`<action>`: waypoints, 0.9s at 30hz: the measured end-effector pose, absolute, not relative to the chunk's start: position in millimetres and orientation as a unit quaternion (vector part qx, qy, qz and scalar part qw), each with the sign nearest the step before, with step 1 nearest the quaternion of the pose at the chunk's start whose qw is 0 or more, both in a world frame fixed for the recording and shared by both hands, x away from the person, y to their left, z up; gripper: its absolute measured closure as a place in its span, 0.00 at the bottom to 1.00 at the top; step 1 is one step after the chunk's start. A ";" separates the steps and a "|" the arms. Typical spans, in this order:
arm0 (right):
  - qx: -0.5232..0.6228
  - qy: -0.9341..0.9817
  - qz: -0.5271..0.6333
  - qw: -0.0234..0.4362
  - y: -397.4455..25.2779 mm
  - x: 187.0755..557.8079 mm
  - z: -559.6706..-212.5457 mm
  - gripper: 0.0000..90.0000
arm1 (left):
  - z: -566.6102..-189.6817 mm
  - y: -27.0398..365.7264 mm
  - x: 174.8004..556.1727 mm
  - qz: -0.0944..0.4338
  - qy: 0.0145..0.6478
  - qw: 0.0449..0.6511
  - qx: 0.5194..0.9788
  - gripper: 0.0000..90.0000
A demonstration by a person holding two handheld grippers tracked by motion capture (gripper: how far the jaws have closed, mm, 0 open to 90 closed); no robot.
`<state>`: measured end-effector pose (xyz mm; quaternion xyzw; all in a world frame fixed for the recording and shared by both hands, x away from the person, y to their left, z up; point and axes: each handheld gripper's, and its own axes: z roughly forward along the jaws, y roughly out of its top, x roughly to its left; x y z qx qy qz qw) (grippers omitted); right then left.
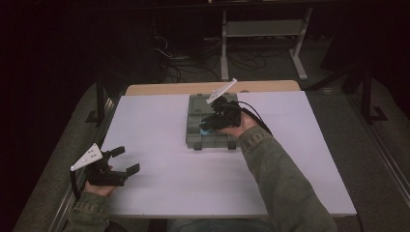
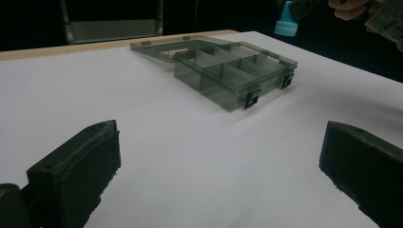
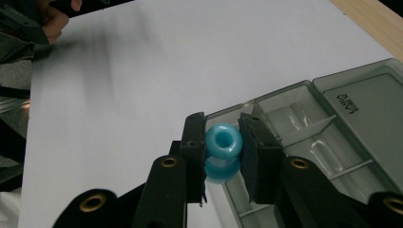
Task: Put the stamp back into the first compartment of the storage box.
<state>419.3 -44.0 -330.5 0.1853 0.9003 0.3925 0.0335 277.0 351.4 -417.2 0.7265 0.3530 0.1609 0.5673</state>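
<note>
Small light-blue plastic piece (image 3: 222,151), spool-shaped with a round hole at its upper end, is being held off the surface, clamped at its sides between the jaws. It is hanging above the near corner of the open, smoky-grey translucent plastic compartment box (image 3: 328,128), which is lying flat with its lid folded back.
</note>
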 end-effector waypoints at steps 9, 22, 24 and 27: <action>0.180 0.901 0.394 0.036 -30.1 432.8 -326.1 0.79 | -416.7 352.6 276.5 0.161 0.352 0.565 0.729 0.00; 0.184 0.905 0.383 0.029 -13.0 451.5 -333.9 0.79 | -416.3 353.1 274.9 0.159 0.354 0.571 0.724 0.00; 0.190 0.904 0.381 0.028 -13.7 455.4 -335.8 0.79 | -416.7 353.8 275.2 0.159 0.354 0.570 0.724 0.00; 0.202 0.901 0.382 0.032 -15.7 460.8 -337.3 0.79 | -417.2 352.7 276.1 0.159 0.350 0.574 0.723 0.00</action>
